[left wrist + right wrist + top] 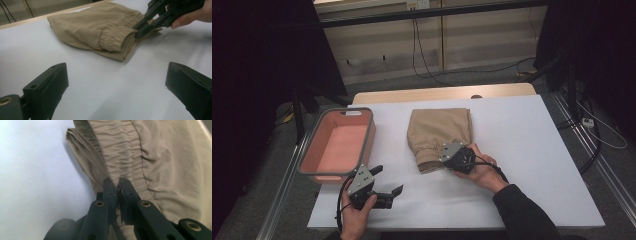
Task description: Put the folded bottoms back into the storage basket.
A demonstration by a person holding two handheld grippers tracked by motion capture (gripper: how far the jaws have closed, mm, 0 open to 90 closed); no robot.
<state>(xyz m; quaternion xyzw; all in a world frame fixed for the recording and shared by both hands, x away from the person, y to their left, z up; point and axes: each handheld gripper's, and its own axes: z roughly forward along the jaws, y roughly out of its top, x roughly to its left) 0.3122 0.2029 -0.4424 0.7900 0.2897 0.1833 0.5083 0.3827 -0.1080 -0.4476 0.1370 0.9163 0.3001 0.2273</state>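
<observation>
A folded tan garment [439, 134] with an elastic waistband lies in the middle of the white table [522, 150]. My right gripper [447, 161] is shut on the waistband edge at the garment's near end; in the right gripper view the jaws pinch the gathered fabric [130, 157] at the gripper [117, 185]. The left gripper view shows the garment [100, 27] and that right gripper [138, 31] clamped on it. My left gripper [389, 182] is open near the table's front left, and its jaws frame bare table ahead of the gripper [116, 80].
A pink basket with a grey rim [309, 155] stands at the table's left edge, just beyond my left gripper. Cables trail on the floor behind the table and at the right. A wooden strip [442, 93] runs along the table's far edge.
</observation>
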